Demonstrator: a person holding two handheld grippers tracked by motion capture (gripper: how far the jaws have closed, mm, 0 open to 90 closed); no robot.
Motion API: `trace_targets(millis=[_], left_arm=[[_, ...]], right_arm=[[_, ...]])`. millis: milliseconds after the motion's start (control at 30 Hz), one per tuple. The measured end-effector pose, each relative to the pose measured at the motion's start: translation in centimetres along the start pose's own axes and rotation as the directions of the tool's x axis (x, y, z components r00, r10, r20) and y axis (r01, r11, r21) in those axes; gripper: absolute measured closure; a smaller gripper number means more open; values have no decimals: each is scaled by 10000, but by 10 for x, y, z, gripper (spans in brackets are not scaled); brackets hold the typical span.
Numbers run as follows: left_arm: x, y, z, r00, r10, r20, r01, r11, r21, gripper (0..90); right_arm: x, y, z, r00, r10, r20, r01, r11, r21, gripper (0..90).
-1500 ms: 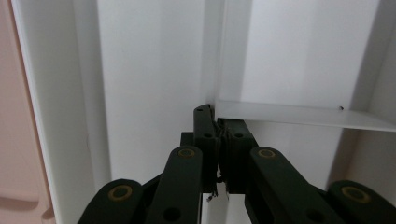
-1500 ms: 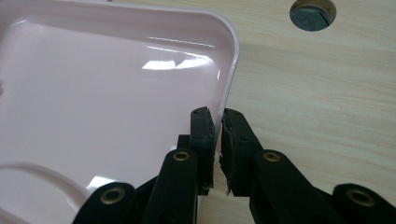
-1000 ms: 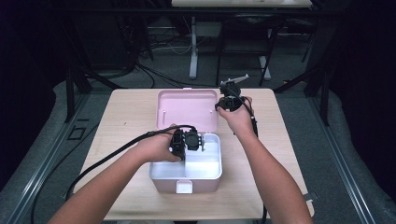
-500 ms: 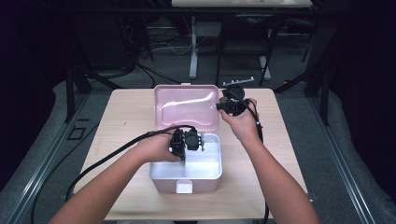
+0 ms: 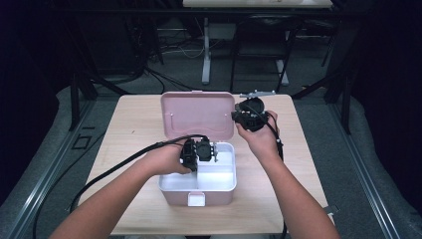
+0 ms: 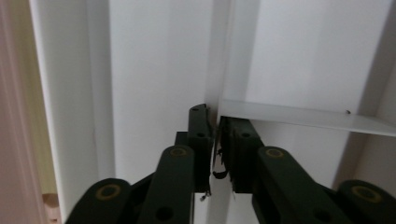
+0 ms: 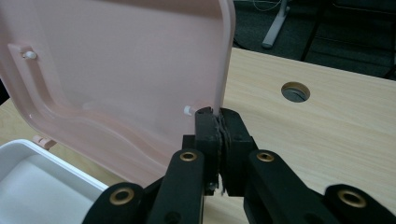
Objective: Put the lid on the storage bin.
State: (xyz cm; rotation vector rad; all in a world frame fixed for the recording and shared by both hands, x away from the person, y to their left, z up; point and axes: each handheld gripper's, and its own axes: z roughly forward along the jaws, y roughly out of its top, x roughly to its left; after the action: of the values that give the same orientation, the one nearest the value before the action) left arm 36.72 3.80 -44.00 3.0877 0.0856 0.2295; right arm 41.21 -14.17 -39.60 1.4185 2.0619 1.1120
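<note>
A pink box with a white inner tray (image 5: 219, 181) stands open in the middle of the table. Its pink lid (image 5: 196, 114) is tilted up at the back. My left gripper (image 5: 205, 154) points down into the tray. In the left gripper view its jaws (image 6: 215, 116) sit astride the tray's thin white divider (image 6: 217, 70). They have just been opening and stand a slit apart. My right gripper (image 5: 238, 117) is shut on the lid's right edge. The right gripper view shows the lid (image 7: 116, 70) pinched at the tips (image 7: 219, 114).
The wooden table (image 5: 134, 129) has bare room left and right of the box. A small metal piece (image 5: 256, 93) lies at the back edge. A round hole (image 7: 295, 92) is in the tabletop behind the lid. A white latch (image 5: 196, 199) faces me. Cables trail off both hands.
My right hand has come a little nearer to me with the lid's edge in its jaws, and the lid stands slightly steeper. The left hand has stayed in the tray.
</note>
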Motion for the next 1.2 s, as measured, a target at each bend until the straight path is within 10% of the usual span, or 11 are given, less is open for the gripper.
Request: trace_targets(millis=[267, 433, 700, 900, 1100, 1200], left_arm=[[0, -19, -2, 9947, -941, -411, 919, 9943, -533, 693], [2, -43, -8, 9769, -2133, -99, 2089, 9643, -1626, 644], [2, -71, -19, 9337, -3579, 78, 3370, 8715, -3561, 625], [6, -92, -32, 8932, -4490, 247, 3993, 7666, -5028, 638], [7, -106, -37, 8373, -5453, 386, 4561, 6580, -5992, 639], [8, -111, -38, 8149, -5785, 365, 4698, 6221, -6263, 654]], right_arm=[[0, -1, -2, 10000, 25, -43, -25, 10000, -47, 875], [0, -2, -3, 10000, 14, -78, -15, 9999, -104, 875], [3, -3, -4, 9994, -69, 330, 74, 9998, -169, 875], [3, -4, -6, 9998, -154, 88, 156, 9997, -200, 875], [3, -5, -7, 9998, -172, 85, 174, 9995, -280, 875], [4, -6, -7, 9997, -175, 144, 181, 9989, -426, 875]])
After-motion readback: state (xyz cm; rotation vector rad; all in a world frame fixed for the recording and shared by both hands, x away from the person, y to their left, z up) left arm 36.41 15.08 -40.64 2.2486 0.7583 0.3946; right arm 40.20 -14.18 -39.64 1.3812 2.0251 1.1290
